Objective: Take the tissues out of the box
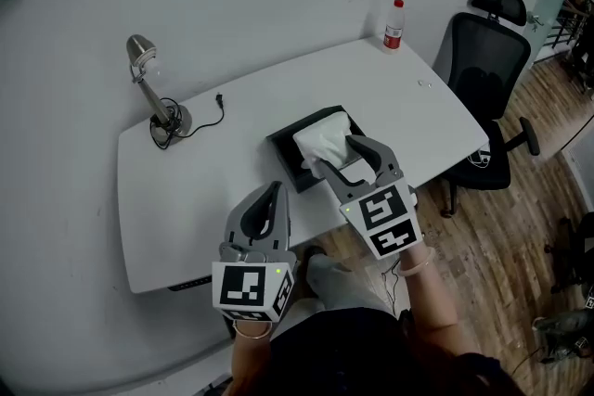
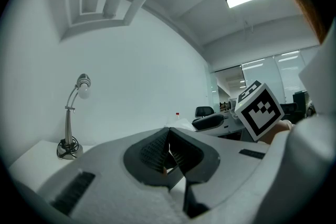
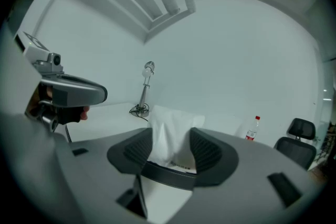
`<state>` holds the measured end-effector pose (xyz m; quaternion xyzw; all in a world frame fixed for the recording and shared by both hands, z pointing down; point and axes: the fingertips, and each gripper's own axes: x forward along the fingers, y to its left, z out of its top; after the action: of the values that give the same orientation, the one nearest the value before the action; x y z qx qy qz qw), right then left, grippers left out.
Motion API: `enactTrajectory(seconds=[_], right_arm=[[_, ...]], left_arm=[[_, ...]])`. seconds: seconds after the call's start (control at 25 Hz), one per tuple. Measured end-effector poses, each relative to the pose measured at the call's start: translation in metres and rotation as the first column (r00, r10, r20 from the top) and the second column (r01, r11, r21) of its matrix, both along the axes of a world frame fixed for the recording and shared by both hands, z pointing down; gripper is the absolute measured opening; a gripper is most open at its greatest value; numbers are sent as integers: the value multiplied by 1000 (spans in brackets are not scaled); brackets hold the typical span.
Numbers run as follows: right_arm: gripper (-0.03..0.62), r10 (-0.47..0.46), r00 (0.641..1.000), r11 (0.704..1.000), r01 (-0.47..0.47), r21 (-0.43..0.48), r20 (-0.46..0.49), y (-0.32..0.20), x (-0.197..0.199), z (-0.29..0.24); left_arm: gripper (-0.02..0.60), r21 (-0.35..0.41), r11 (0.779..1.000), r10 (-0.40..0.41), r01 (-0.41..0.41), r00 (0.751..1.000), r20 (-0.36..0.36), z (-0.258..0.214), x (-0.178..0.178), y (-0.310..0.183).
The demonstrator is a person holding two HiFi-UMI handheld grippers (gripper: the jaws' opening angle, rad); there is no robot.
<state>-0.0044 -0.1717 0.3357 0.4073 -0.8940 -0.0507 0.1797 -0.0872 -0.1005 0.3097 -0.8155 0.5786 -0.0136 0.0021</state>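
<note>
Left gripper (image 1: 272,198) is held low over the near edge of the white table (image 1: 200,199), pointing away, its 2 jaws pressed together on nothing. Right gripper (image 1: 360,155) reaches over the black tissue box (image 1: 284,144) mid-table. Its jaws are spread, straddling the tissue (image 1: 320,142), which stands upright from the box top.

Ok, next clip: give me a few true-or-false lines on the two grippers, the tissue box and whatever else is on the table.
1. The right gripper has its jaws apart with the tissue between them. True.
2. The left gripper is holding a tissue. False: its jaws are together on nothing.
3. The tissue sticks up out of a black box. True.
4. The bottle lies on its side. False: it stands upright near the far right corner of the table.
5. The lamp stands at the table's left end. True.
</note>
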Motion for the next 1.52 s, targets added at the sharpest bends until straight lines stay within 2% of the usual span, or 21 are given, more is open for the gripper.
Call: enactTrajectory(seconds=[0.36, 0.76, 1.2, 1.52], right_arm=[[238, 0, 999, 999, -1, 51, 34, 26, 0, -22], [236, -9, 997, 996, 2, 93, 71, 49, 10, -36], [235, -79, 991, 987, 62, 147, 110, 86, 37, -59], [233, -128, 982, 981, 103, 167, 141, 106, 42, -67]], left_arm=[[26, 12, 1000, 4, -4, 1000, -11, -4, 6, 24], [26, 29, 999, -34, 34, 999, -25, -9, 6, 35], [26, 37, 993, -114, 114, 993, -18, -16, 24, 64], [26, 52, 987, -153, 152, 988, 0, -21, 33, 87]])
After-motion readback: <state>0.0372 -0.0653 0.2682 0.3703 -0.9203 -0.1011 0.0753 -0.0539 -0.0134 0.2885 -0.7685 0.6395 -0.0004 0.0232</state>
